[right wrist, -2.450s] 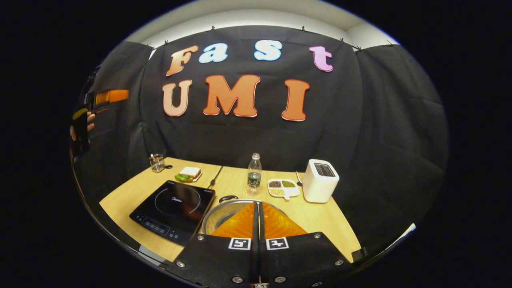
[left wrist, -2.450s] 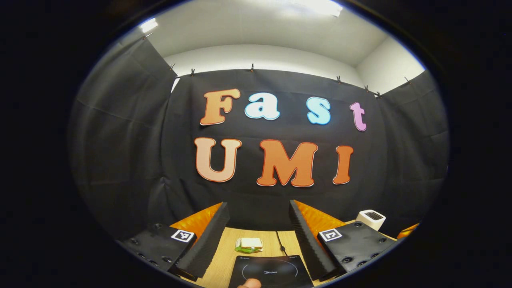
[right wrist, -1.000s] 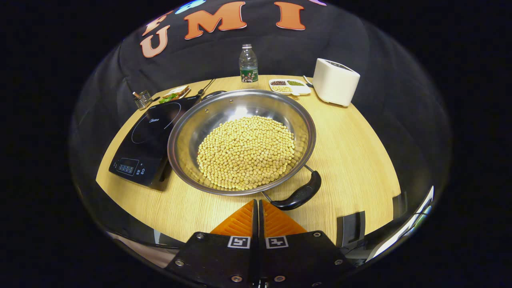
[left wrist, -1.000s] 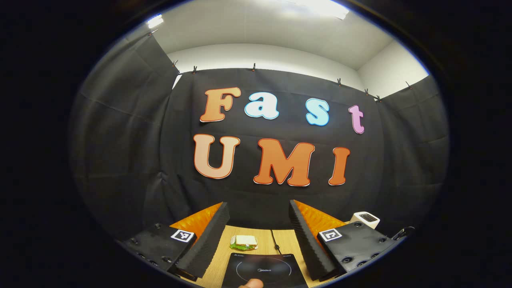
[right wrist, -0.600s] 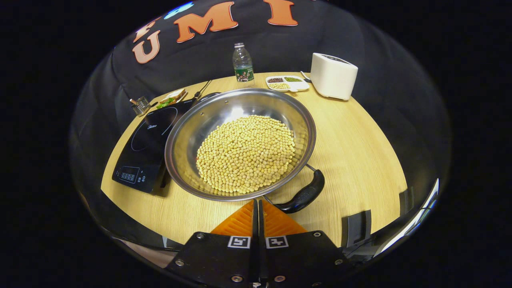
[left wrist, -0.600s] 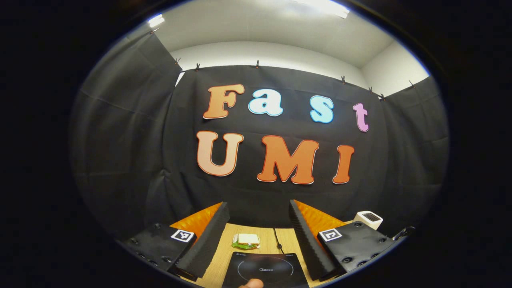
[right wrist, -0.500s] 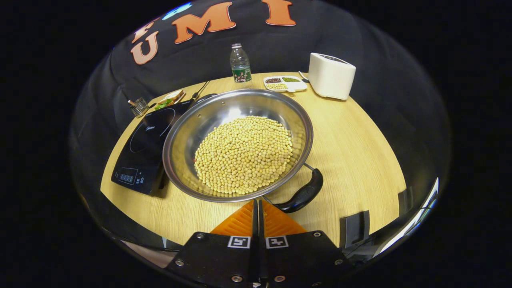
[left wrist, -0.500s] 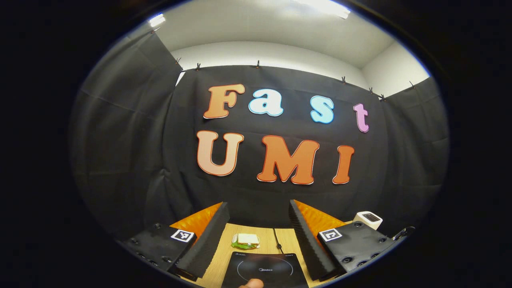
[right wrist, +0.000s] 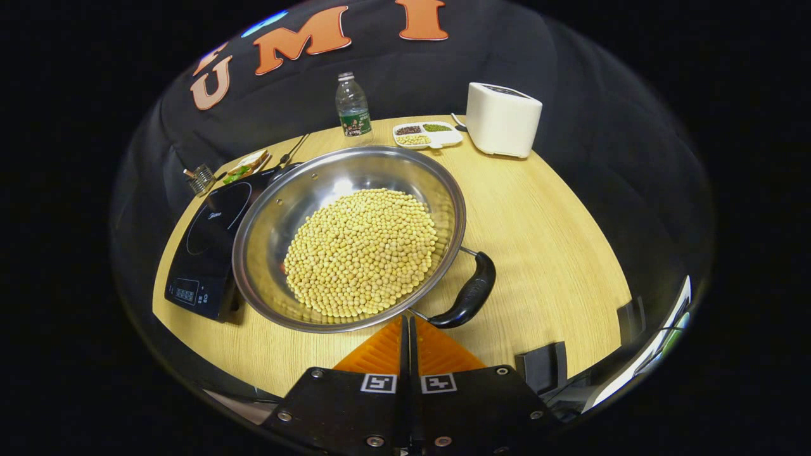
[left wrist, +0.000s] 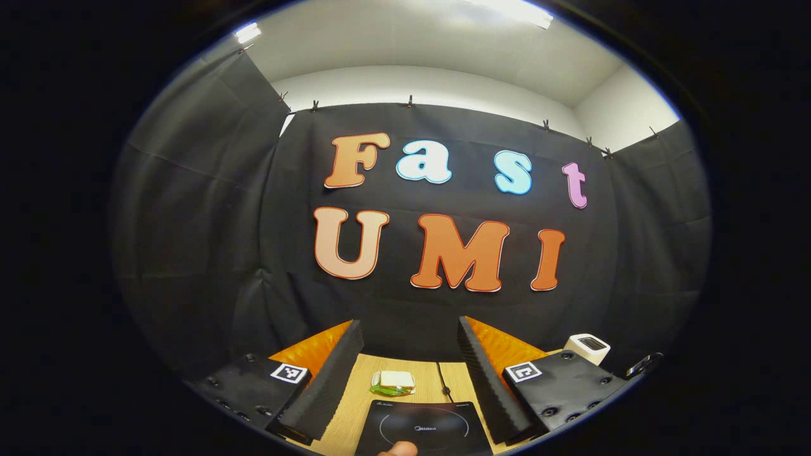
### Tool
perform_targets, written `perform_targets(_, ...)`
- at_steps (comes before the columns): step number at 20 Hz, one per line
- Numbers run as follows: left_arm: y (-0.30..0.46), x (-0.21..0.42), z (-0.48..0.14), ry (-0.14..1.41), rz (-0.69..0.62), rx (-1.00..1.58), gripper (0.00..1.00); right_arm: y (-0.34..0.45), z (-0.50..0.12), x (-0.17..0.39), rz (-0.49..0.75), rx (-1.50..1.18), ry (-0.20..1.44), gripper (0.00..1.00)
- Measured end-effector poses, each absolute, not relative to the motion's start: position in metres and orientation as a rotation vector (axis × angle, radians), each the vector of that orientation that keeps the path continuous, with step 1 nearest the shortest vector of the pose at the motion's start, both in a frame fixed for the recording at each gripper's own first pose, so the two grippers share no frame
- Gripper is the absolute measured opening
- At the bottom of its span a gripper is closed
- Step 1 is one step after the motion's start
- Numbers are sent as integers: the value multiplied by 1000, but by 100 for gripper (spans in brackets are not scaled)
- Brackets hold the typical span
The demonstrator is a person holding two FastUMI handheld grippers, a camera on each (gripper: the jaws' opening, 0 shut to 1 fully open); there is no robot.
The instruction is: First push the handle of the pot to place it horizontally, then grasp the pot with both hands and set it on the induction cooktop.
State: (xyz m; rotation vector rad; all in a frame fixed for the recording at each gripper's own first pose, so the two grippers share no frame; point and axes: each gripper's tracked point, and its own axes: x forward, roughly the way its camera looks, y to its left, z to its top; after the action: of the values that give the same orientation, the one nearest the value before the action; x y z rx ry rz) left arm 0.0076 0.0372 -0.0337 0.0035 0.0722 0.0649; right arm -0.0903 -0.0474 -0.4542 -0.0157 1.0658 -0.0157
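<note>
A wide steel pot (right wrist: 272, 209) heaped with yellow beans (right wrist: 361, 250) sits on the wooden table (right wrist: 545, 228). Its black loop handle (right wrist: 470, 292) points to the near right; a second handle at the far left rim is mostly hidden. My right gripper (right wrist: 408, 321) is shut with nothing in it, its tips by the pot's near rim, just left of the handle. The black induction cooktop (right wrist: 206, 240) lies left of the pot, whose rim overlaps its edge. My left gripper (left wrist: 410, 342) is open and held high, with the cooktop (left wrist: 423, 430) low between its fingers.
Along the back of the table stand a water bottle (right wrist: 352, 107), a divided dish of beans (right wrist: 424, 134) and a white toaster (right wrist: 502, 118). A sandwich (right wrist: 244, 166) and a small glass (right wrist: 199, 179) sit behind the cooktop, the sandwich (left wrist: 393, 382) beside the cooktop's cord (left wrist: 443, 382).
The right gripper view tipped down from the wall onto the pot and has since shifted right, so the pot sits further left. The left gripper stays nearly still and open.
</note>
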Motion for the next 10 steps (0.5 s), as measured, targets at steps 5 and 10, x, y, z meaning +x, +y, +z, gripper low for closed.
perform_targets(5, 39, 11, -33, 70, 70, 12, 98, -58, -453, -84, -45, 3, 1065, 0)
perform_targets(10, 40, 11, -33, 68, 75, 23, 98, -68, -454, -75, -72, 27, 1064, 0)
